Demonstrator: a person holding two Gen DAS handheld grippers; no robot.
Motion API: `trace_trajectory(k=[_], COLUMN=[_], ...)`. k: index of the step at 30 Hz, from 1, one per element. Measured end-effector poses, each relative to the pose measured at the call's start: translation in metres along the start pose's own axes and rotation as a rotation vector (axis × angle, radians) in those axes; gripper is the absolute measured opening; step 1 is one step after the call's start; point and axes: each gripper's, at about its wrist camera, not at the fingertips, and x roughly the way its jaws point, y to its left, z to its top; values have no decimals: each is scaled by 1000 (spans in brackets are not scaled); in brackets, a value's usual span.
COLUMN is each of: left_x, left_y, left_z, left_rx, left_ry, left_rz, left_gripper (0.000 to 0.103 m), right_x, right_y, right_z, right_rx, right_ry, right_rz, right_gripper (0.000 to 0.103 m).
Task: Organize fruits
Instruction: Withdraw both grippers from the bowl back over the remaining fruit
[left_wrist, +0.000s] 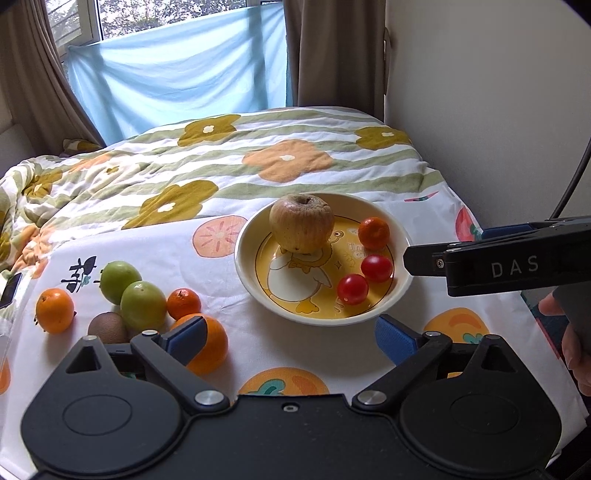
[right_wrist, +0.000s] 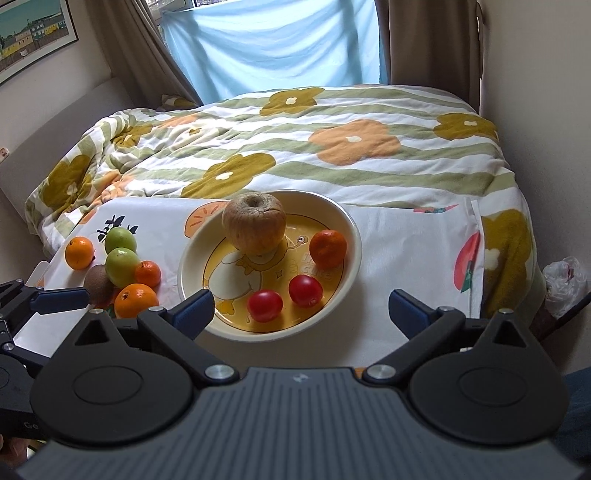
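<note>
L gripper wide open, empty | R gripper wide open, empty | apple, mandarin, 2 tomatoes in duck plate | loose fruit pile left

On the cloth the plate holds an apple at the back, a mandarin to its right and two tomatoes in front; other fruits cluster left of the plate.
</note>
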Motion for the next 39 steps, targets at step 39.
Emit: trace_trajectory(k=[39], left_x=[-31], left_y=[202], left_z=[-47], left_rx=[115], left_ry=[-34], left_rz=[-42], left_gripper=[99], right_x=[10], right_y=[177], right_z=[-37], right_rx=[158], right_ry=[-46], right_rz=[-87], right_gripper=[103])
